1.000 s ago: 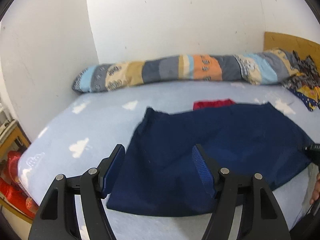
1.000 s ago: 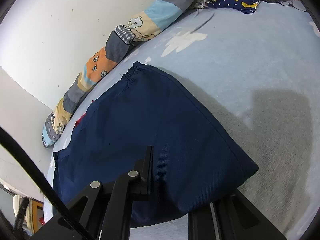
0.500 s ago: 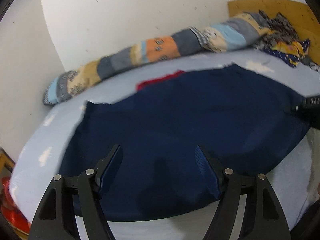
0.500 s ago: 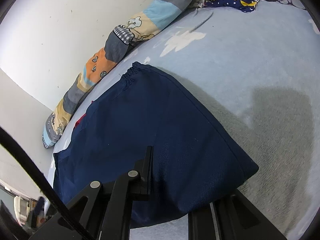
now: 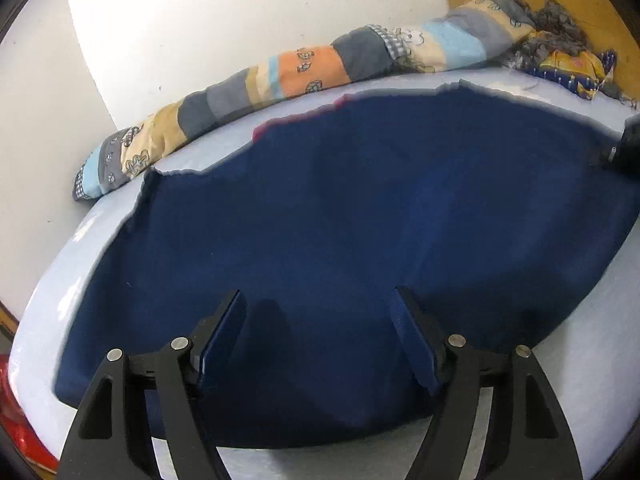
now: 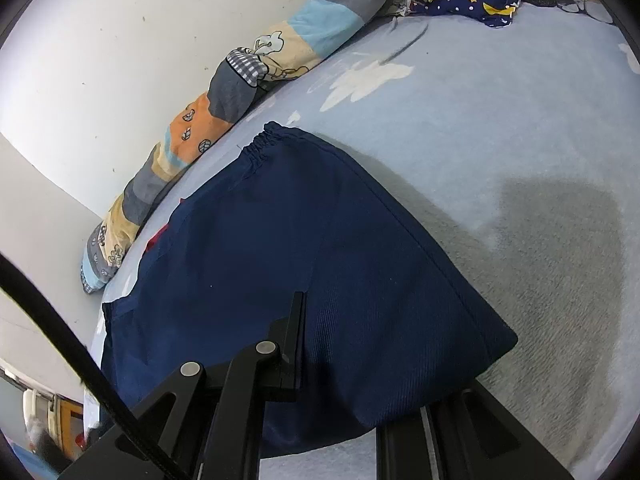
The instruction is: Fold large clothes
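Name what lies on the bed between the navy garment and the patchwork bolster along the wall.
A red cloth peeks from under the navy garment; otherwise only bedsheet before the patchwork bolster, clearest in the left wrist view.

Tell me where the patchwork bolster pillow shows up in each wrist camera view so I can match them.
Left wrist: patchwork bolster pillow runs along the wall, from left-middle to upper right, behind the navy garment.
Right wrist: pillow runs diagonally from lower left to top centre, left of the garment.
Shared landmark: its orange patch.

The pale-blue bed [image 6: 500, 128] carries navy garment [image 5: 360, 220] and patchwork bolster [image 5: 304, 72].
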